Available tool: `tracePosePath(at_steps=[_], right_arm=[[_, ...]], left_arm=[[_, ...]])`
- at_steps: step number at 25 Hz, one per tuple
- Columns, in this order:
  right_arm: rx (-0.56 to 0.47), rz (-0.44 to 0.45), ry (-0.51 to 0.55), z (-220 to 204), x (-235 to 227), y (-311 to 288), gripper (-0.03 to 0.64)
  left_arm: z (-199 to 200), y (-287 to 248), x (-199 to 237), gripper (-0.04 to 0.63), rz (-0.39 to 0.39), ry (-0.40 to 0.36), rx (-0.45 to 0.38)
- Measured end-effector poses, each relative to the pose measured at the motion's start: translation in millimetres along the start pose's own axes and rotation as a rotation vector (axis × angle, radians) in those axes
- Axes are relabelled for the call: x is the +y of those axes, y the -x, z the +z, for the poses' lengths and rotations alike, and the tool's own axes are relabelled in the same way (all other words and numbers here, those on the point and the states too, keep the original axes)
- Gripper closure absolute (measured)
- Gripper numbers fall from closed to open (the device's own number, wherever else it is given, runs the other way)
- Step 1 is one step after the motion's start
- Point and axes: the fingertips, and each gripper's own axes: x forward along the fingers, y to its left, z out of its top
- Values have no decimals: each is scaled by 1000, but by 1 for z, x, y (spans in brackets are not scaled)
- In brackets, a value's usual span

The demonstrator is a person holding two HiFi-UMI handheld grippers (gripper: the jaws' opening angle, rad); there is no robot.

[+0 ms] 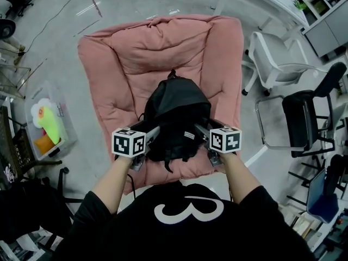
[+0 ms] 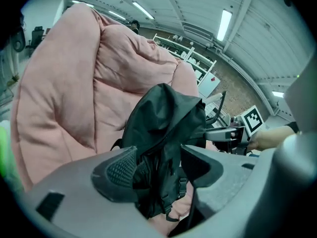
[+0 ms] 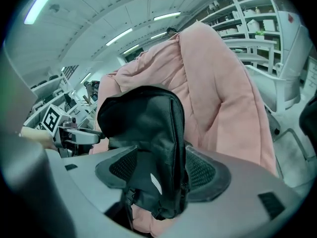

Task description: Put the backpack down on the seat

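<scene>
Both released, the left tongs [image 2: 158,166] and right tongs [image 3: 156,170] straddle the black backpack [image 1: 176,110] resting on the pink seat [image 1: 136,53].

In the head view, the front edge of the seat [image 1: 136,53] is covered by the person's arms [image 1: 117,184] and black shirt [image 1: 185,227], and whatever carries the seat is not shown. The jaw tips of the left tool [image 1: 154,132] and the right tool [image 1: 200,129] are lost against the sides of the backpack [image 1: 176,105]. In each tool view, the backpack's bottom is hidden behind that tool's own grey body, and the far tool's jaw tips are masked by the backpack. The print on the white label [image 3: 155,184] is too small to be read. The contents of the clear bin [image 1: 51,152] cannot be identified. The blue chair [image 1: 324,192] is cut off by the right edge.
</scene>
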Motion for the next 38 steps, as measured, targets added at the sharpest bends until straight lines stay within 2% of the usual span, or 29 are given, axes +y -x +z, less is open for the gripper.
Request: tracePosePath(at_steps=[3,5,8,11,13,15,19,20,22,25,31,38], right_arm=[[-48,-19,-3,6,-5,25,333],[-95,4,-1,15,0,44,333],[-147,139,28,27,28,72,334],[-160,316,70,31,65,99,336],[-168,395,105,34,84,118,364],[-186,444,144,39,98,137,453],[-213,564,219,48,121,175,591],[-214,619,228,49,129,185,612],[-220,704,228,52,142,204,612],[-248,704,266,56,145,220,612],[-280,653,347,49,135,232,614],[-289,635,395,41,133,243,614]], left_arm=[[-3,18,-8,328,-8,28,-40],[0,31,-15,328,-9,37,-73],[4,50,-36,330,-24,15,-120],[10,70,-73,330,-95,-16,-171],[17,84,-99,334,-134,-9,-208],[27,100,-123,363,-155,-15,-246],[46,126,-168,528,-188,-52,-316],[50,130,-179,572,-202,-60,-329],[55,137,-199,587,-233,-79,-348],[60,142,-226,589,-242,-128,-363],[58,141,-252,589,-179,-211,-344],[48,139,-262,589,-152,-219,-349]])
